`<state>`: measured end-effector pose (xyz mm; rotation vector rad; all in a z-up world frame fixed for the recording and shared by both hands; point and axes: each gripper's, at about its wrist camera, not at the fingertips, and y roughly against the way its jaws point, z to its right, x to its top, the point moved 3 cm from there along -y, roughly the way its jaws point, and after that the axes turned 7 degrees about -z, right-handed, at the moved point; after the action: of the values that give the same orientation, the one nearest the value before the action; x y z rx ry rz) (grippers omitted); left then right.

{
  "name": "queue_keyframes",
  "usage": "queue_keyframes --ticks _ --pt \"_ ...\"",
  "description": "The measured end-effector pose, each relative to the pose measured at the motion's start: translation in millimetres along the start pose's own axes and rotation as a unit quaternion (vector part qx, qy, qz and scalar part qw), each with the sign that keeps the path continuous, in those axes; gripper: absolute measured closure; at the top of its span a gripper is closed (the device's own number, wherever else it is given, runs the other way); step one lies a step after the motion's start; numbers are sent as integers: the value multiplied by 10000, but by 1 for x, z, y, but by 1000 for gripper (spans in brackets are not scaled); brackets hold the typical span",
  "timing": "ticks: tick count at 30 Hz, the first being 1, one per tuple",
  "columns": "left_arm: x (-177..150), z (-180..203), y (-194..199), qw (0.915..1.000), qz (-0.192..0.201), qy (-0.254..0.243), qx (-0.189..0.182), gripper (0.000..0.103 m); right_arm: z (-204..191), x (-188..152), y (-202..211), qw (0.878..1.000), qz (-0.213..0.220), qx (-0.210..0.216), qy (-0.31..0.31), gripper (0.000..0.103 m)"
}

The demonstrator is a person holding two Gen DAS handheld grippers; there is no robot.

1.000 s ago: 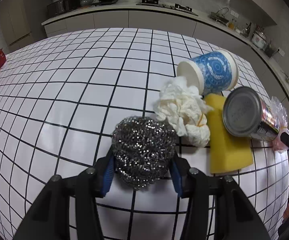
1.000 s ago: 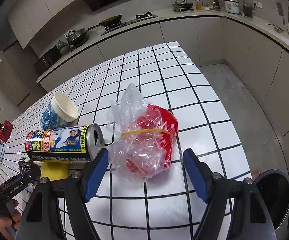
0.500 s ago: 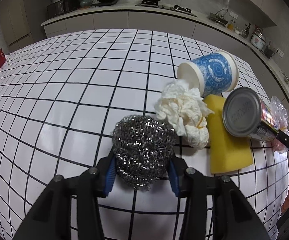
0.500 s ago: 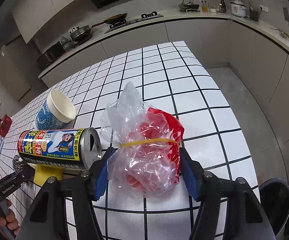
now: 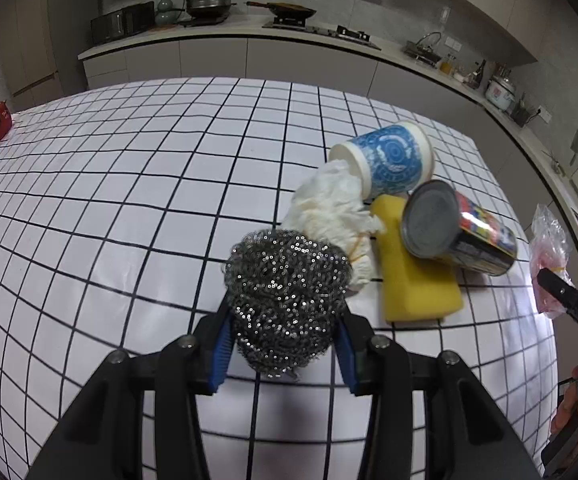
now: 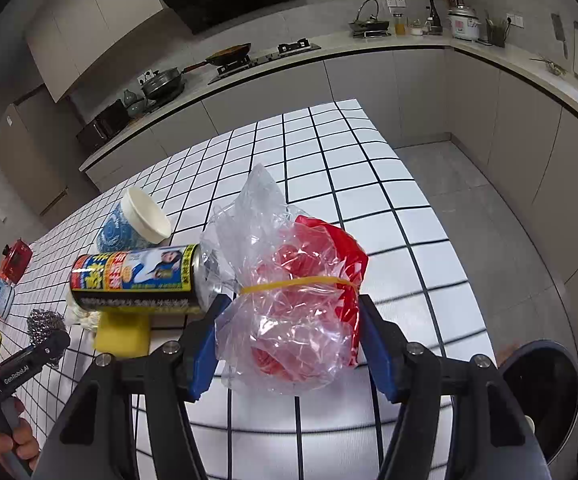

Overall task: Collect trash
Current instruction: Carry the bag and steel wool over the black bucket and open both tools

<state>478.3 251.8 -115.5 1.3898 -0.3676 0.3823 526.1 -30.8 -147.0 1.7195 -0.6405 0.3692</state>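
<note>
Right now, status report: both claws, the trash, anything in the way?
Left claw shut on steel scourer. Right claw shut on plastic bag. Cup, tissue, sponge, can still on table. Nothing blocking.

- We see bright, even indoor light in both views; the white tiled table (image 5: 129, 208) is near blown out.
- Soft, faint shadows under the gripper arms.
- Sparkle glints on the steel scourer (image 5: 285, 300).
- Strong fisheye bending; dark vignette in the corners.
- Slight blur along the lower table edges.
</note>
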Motion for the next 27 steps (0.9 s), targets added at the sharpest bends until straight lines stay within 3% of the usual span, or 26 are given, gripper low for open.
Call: queue_keyframes --ticks 7,13,20,27 --pt "-21 1 27 9992 75 -233 -306 58 -2 -32 39 9997 169 -5 -180 38" --pt "-42 28 44 9949 53 -741 -679 58 8 -70 72 9984 282 -202 -457 38" --pt "-67 92 56 9841 -80 -1306 -1202 58 52 -103 113 9943 402 -497 -848 38" --pt "-94 189 66 9683 -175 -1897 -1619 58 141 -127 155 9867 563 -767 -1319 38"
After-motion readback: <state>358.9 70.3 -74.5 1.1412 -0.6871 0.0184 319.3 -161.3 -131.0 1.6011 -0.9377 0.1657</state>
